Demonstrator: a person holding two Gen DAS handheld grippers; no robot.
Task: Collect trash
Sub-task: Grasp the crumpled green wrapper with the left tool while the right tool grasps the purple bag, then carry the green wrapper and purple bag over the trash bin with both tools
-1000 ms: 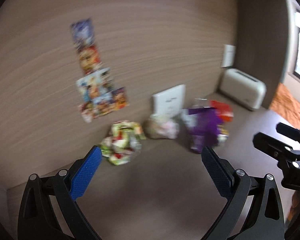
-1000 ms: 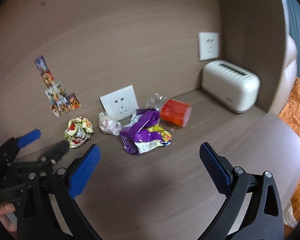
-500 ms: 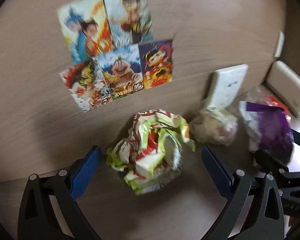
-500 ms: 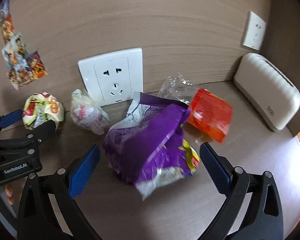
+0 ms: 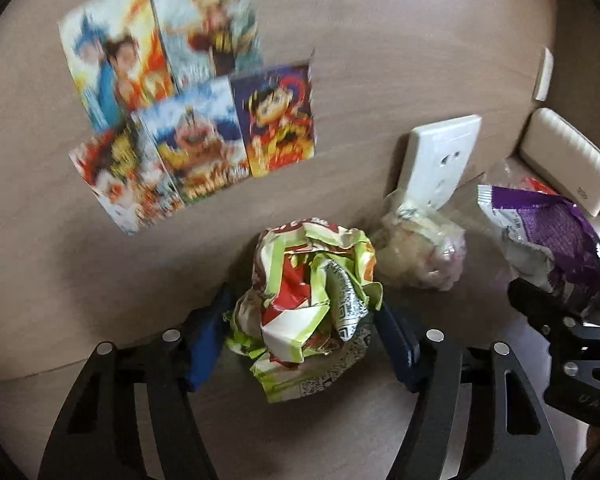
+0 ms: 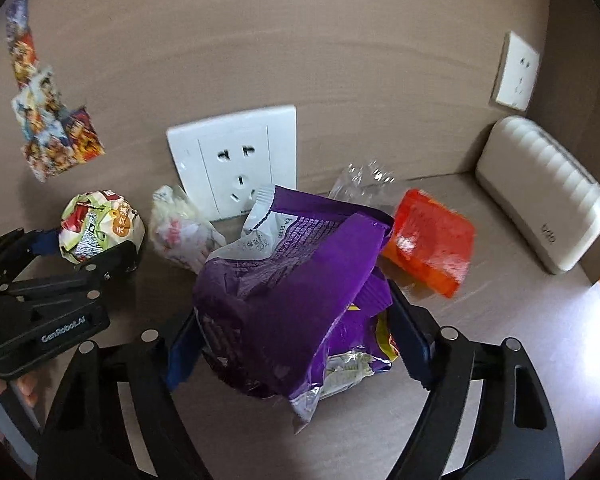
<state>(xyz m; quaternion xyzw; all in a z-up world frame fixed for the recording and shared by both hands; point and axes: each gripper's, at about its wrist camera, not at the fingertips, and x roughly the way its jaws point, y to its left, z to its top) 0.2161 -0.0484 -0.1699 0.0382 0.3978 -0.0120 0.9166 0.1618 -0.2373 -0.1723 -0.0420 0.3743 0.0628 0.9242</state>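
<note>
Left gripper (image 5: 302, 332): fingers (image 5: 204, 340) closing around the crumpled green-and-red wrapper (image 5: 308, 304). The blue pads stand at both flanks of the ball; the left one looks to touch it, and firm contact on the right cannot be confirmed.

Right gripper (image 6: 296, 340): fingers (image 6: 410, 340) closing around the purple snack bag (image 6: 284, 284). The bag fills the gap and bulges above the pads; both pads are against its sides.

Both pieces rest on the brown worktop (image 6: 500, 320), close to the back wall. Between them lies a small pale plastic wad (image 6: 180, 234), below the wall socket (image 6: 236, 160). An orange packet (image 6: 430, 240) and a clear crinkled film (image 6: 364, 180) lie beyond the purple bag. White ribbed box (image 6: 540, 192) stands in the corner.

Handling, judged: all light, soft, springy. The wrapper ball should compress, so take it across its middle. The bag is slick foil and hollow; pinch a folded thickness low down or it may slip out.

Unclear: bag contents hidden; the yellow-printed piece under it may be a second wrapper. Stickers (image 5: 188, 120) on the wall are blurred. Fingertips are largely covered by the trash.
</note>
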